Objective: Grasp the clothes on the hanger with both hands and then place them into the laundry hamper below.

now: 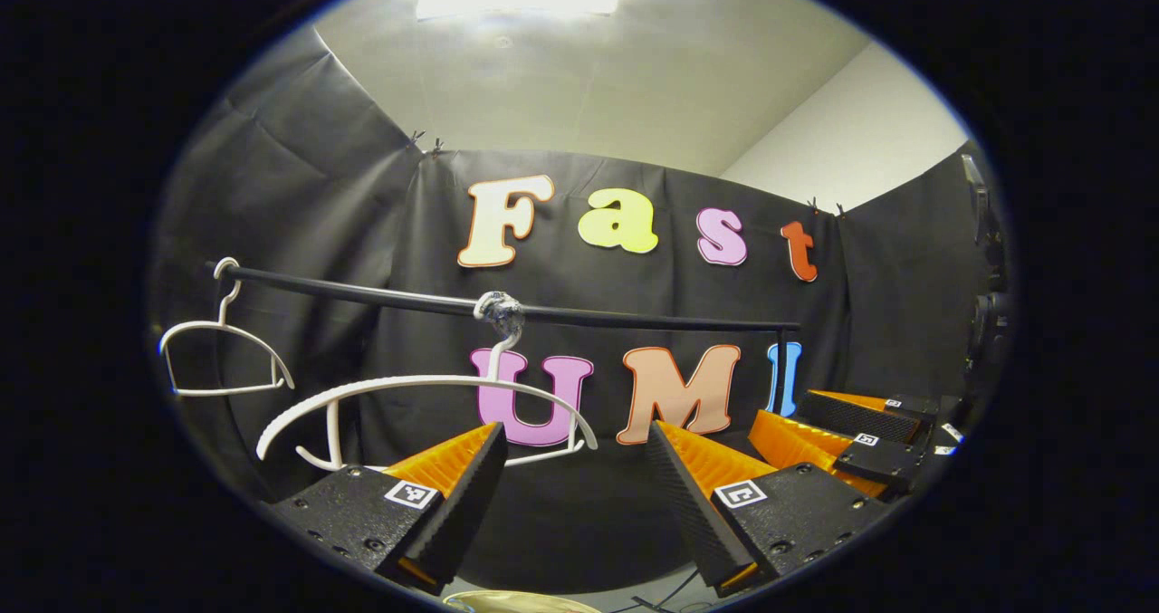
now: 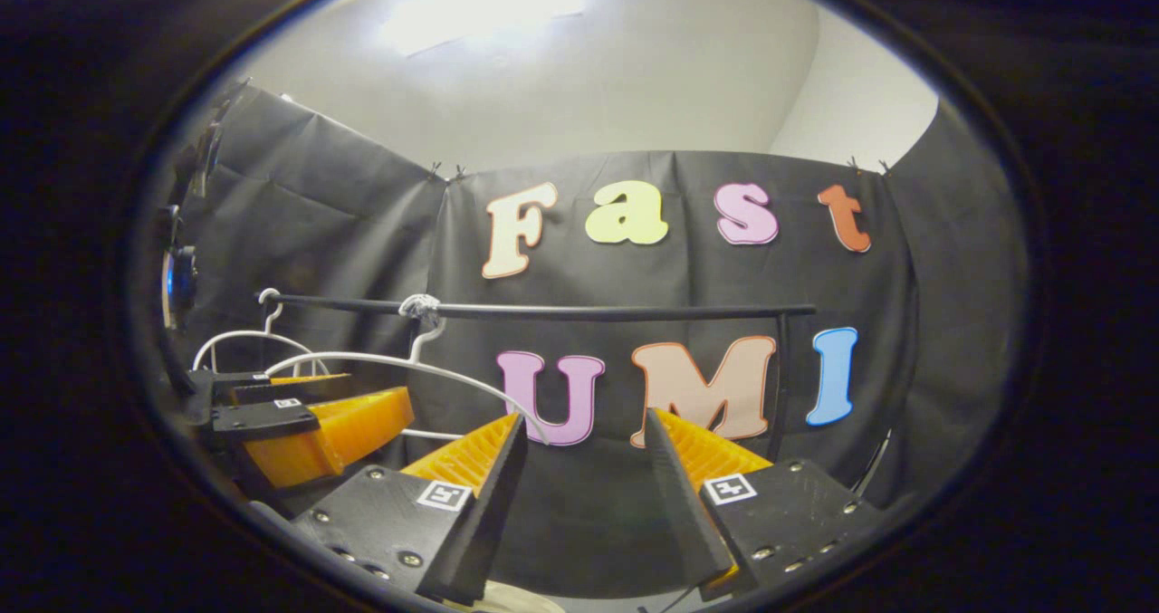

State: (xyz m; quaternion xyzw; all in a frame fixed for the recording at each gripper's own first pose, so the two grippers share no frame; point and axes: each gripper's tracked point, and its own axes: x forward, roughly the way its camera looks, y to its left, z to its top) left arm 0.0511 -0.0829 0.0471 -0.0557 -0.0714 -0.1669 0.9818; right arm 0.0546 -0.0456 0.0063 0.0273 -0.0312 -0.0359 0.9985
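We hold both grippers, left [image 1: 575,468] and right [image 2: 579,459], wide and empty facing bare hangers [image 1: 426,409] on the rail [image 1: 634,316].

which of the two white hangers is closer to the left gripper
The big hanger whose hook is wrapped at mid-rail, hanging just beyond the left gripper. The other hanger sits smaller, at the rail's far left end.

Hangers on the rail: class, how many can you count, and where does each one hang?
2. A small white hanger at the rail's left end; a larger white hanger near its middle. Both bare.
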